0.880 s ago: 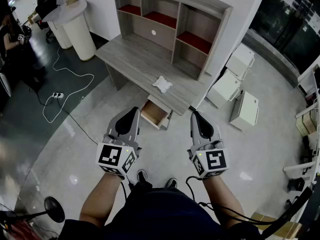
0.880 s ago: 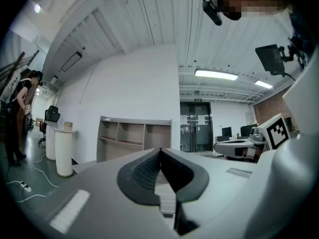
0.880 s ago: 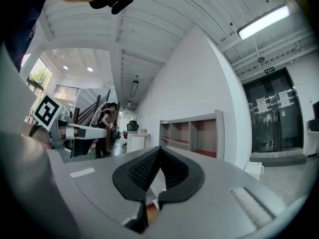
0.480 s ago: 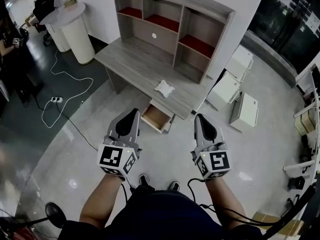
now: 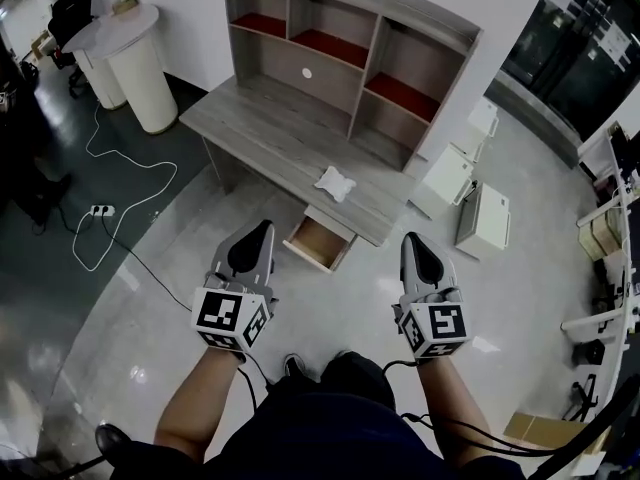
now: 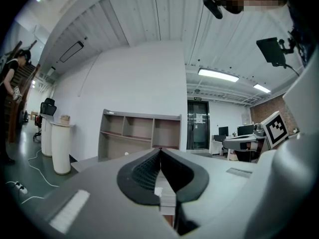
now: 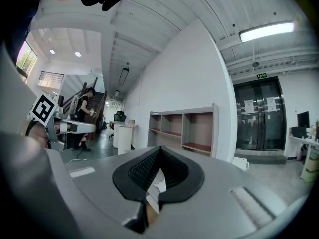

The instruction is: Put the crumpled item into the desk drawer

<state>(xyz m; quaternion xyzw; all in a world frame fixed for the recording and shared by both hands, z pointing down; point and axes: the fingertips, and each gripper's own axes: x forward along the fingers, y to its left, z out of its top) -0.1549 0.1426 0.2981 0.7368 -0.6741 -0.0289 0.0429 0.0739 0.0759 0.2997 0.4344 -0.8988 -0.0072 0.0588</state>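
A white crumpled item (image 5: 335, 182) lies on the grey wooden desk (image 5: 260, 128), near its front edge. Below it the desk drawer (image 5: 318, 242) stands pulled out, and its wooden inside looks empty. My left gripper (image 5: 258, 230) hovers over the floor just left of the drawer, jaws shut with nothing in them. My right gripper (image 5: 413, 242) hangs to the right of the drawer, also shut and empty. In the left gripper view the tips (image 6: 160, 149) meet in front of the desk. In the right gripper view the tips (image 7: 159, 147) touch, and the crumpled item (image 7: 158, 186) shows through the gap below them.
A hutch with red-lined shelves (image 5: 325, 40) rises at the desk's back. White cabinets (image 5: 465, 183) stand on the floor to the right. At the far left are a white round stand (image 5: 128, 63) and a cable with a power strip (image 5: 98, 211). A person (image 7: 84, 108) stands far off.
The desk and drawer have shifted slightly in the head view as the person moved. Both grippers sit a little lower in the picture and farther apart, still shut.
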